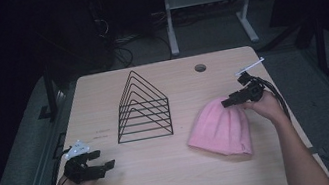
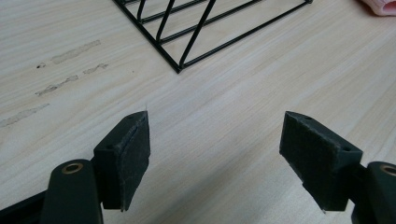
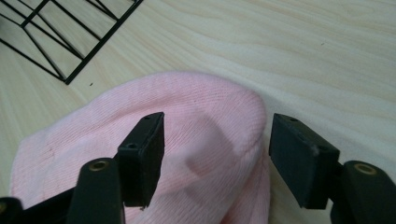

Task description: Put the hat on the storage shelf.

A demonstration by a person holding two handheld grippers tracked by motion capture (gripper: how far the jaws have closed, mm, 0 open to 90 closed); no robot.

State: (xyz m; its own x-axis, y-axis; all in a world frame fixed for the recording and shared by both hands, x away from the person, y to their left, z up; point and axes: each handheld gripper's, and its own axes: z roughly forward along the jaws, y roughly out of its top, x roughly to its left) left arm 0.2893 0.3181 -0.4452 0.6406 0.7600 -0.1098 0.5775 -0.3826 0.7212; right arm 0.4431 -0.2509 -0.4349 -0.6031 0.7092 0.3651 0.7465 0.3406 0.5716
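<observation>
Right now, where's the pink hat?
In the high view, the pink hat lies on the table's right side, right of the wire rack, under the right claw.

On the tabletop (image 1: 166, 173) a wire rack (image 1: 142, 107) stands near the middle, toward the far side. A knitted hat (image 1: 221, 126) lies flat to the right of the rack, apart from it and nearer the person. The right claw (image 1: 227, 102) sits at the hat's far right edge, with the hat's top between its parted jaws. The left claw (image 1: 102, 159) hovers by the near left corner, left of and nearer than the rack, well apart from the hat. A round hole (image 1: 200, 67) sits in the tabletop behind the hat, near the far edge.
</observation>
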